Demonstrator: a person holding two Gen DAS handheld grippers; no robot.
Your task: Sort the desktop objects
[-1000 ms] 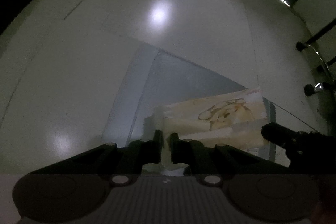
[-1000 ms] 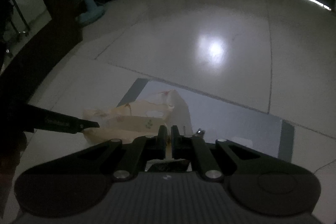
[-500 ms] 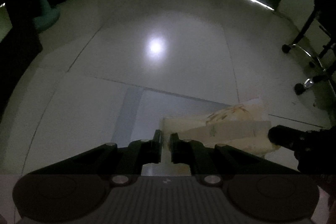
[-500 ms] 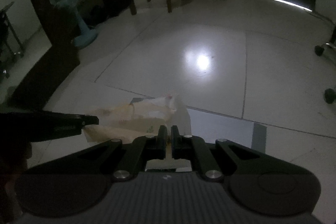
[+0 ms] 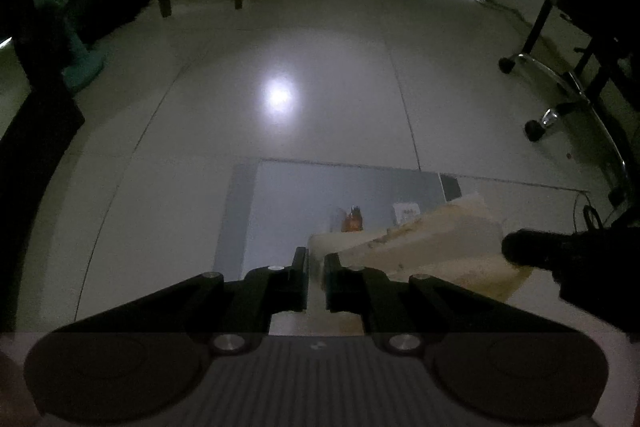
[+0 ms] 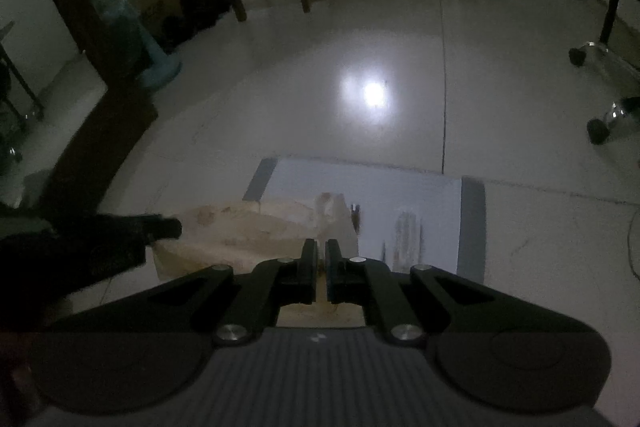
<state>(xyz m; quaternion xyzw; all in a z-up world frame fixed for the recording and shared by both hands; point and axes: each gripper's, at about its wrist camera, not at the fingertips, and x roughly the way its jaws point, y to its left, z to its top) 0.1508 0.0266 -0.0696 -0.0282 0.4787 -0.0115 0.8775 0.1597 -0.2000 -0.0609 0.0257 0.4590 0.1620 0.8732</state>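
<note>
Gripping one end of the cream pouch (image 5: 432, 247), my left gripper (image 5: 316, 263) has its jaws clenched on the fabric, and at the right edge of that view I see the dark tip of the other tool against the pouch's far end. Further right, my right gripper (image 6: 321, 259) is clenched on the opposite end of the pouch (image 6: 256, 231), which hangs between both tools above the grey mat (image 6: 420, 195) on the pale tiled floor (image 6: 360, 47)
</note>
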